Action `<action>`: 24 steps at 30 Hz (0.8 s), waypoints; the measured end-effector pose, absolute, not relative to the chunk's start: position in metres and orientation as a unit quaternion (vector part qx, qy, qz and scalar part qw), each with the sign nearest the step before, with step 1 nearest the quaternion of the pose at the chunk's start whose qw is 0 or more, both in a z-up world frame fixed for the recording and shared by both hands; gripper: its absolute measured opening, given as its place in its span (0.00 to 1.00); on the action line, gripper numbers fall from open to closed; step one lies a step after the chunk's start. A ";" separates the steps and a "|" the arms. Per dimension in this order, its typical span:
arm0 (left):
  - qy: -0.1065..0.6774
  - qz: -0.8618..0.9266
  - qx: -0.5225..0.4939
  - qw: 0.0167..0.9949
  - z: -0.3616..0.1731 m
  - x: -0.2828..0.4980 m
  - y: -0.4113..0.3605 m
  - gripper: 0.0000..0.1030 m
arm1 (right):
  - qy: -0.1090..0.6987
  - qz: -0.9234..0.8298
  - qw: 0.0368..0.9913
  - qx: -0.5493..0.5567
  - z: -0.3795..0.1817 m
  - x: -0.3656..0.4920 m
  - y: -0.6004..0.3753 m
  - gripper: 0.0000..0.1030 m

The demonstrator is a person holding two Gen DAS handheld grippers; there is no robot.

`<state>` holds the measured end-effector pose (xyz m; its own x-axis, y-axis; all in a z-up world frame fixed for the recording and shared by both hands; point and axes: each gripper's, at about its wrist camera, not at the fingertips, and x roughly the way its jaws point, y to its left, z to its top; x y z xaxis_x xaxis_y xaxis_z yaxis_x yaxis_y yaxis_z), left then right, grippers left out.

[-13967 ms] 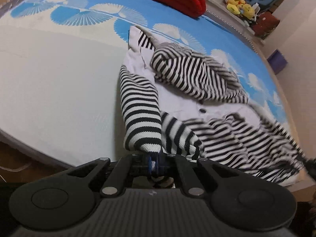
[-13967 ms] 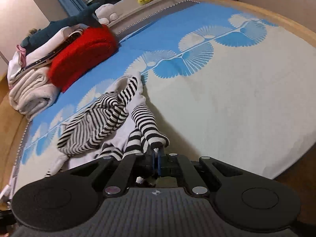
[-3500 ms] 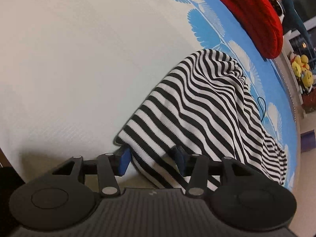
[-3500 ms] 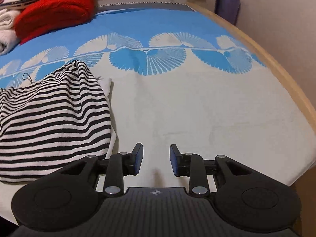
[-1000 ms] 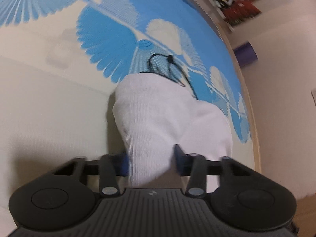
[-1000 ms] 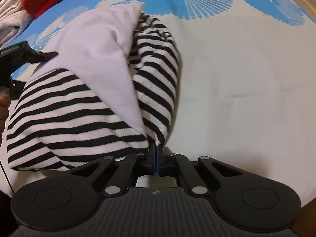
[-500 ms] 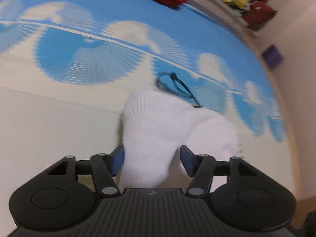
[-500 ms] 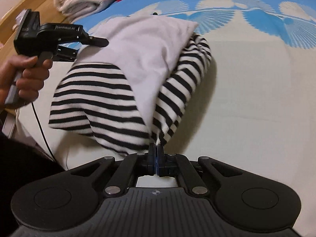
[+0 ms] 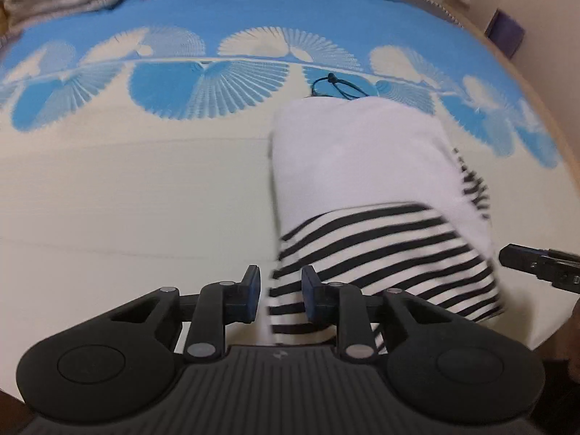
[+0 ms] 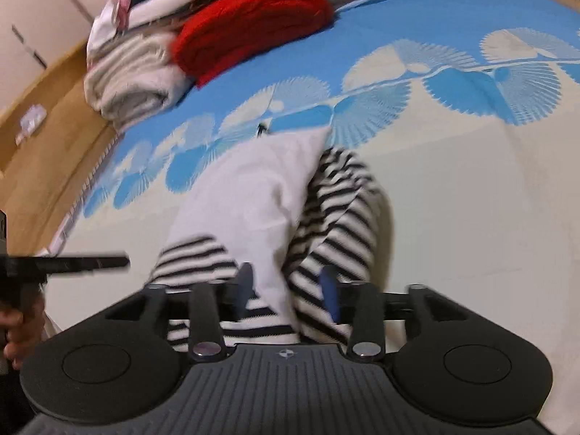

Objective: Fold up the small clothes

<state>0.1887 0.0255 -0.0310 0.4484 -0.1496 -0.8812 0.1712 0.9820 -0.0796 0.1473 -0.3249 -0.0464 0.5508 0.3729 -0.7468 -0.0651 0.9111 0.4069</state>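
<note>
A small black-and-white striped garment with a white lining (image 9: 362, 166) lies folded on the bed; it also shows in the right wrist view (image 10: 253, 199). My left gripper (image 9: 281, 290) is open, its fingers on either side of the garment's near striped corner. My right gripper (image 10: 286, 290) is open over the garment's near edge, holding nothing. The right gripper's tip (image 9: 536, 262) shows at the right in the left wrist view. The left gripper (image 10: 65, 262) shows at the left in the right wrist view.
The bed has a cream and blue fan-patterned cover (image 9: 145, 181). A red knit (image 10: 253, 14) and folded pale towels (image 10: 134, 76) are stacked at the far end. A thin black cord (image 9: 337, 85) lies beyond the garment. The wooden bed frame (image 10: 47, 116) runs along the left.
My right gripper has opened and let go of the garment's striped edge, and the garment has dropped flat. My left gripper has drawn back toward the near striped corner.
</note>
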 end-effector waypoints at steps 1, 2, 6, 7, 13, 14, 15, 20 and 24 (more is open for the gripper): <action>0.509 -0.097 0.018 0.855 -0.028 0.187 0.024 0.26 | 0.469 0.126 0.860 0.160 -0.053 0.150 -0.318 0.45; 0.504 -0.102 0.016 0.858 -0.026 0.185 0.024 0.26 | 0.480 0.125 0.855 0.154 -0.058 0.152 -0.312 0.45; 0.507 -0.129 0.003 0.852 -0.028 0.185 0.023 0.26 | 0.494 0.142 0.846 0.144 -0.070 0.164 -0.297 0.05; 0.503 -0.134 0.008 0.854 -0.026 0.185 0.019 0.26 | 0.485 0.151 0.849 0.143 -0.066 0.162 -0.296 0.03; 0.485 -0.187 -0.004 0.854 -0.022 0.184 0.004 0.26 | 0.402 0.171 0.875 0.208 -0.023 0.128 -0.344 0.03; 0.483 -0.200 -0.008 0.852 -0.021 0.184 0.000 0.26 | 0.397 0.169 0.877 0.209 -0.019 0.121 -0.355 0.03; 0.483 -0.211 -0.009 0.850 -0.022 0.184 -0.004 0.26 | 0.401 0.166 0.879 0.197 -0.018 0.118 -0.359 0.03; 0.512 -0.253 0.072 0.817 -0.045 0.181 -0.041 0.27 | 0.505 0.136 0.843 0.125 -0.059 0.131 -0.343 0.03; 0.562 -0.215 0.159 0.783 -0.089 0.183 -0.050 0.41 | 0.560 0.110 0.817 0.083 -0.091 0.149 -0.319 0.03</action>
<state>0.1833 -0.0502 -0.0885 0.2752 -0.1578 -0.9483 0.5152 0.8571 0.0069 0.1488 -0.3188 -0.0906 0.3482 0.2720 -0.8971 -0.0860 0.9622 0.2584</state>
